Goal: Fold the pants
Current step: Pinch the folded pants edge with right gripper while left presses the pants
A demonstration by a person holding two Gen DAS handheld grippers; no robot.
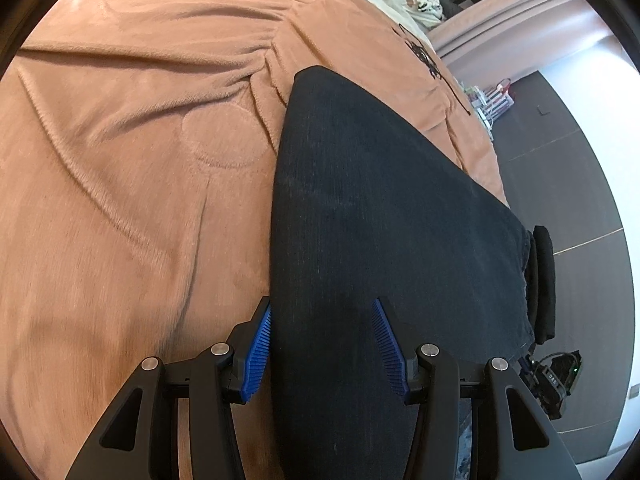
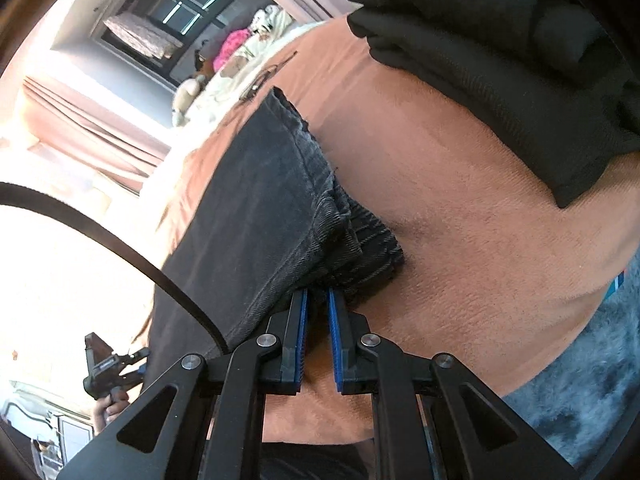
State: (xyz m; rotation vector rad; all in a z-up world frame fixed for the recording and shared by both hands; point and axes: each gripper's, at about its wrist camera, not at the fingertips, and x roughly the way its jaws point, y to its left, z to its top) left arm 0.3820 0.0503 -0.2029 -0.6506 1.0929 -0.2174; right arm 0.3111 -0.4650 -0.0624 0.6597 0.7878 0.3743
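Right tool clamped on hem of dark pants on the bed. Left tool half open over pants, apparently ungripped. Black folded garments lie nearby.

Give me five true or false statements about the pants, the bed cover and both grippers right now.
1. The pants are dark. True.
2. They lie on a green bed cover. False: the bed cover is orange-brown.
3. The left gripper has its jaws apart over the pants. True.
4. The right gripper is wide open, far from any cloth. False: its jaws are nearly shut at the hem of the pants.
5. Other dark folded clothes lie farther along the bed. True.
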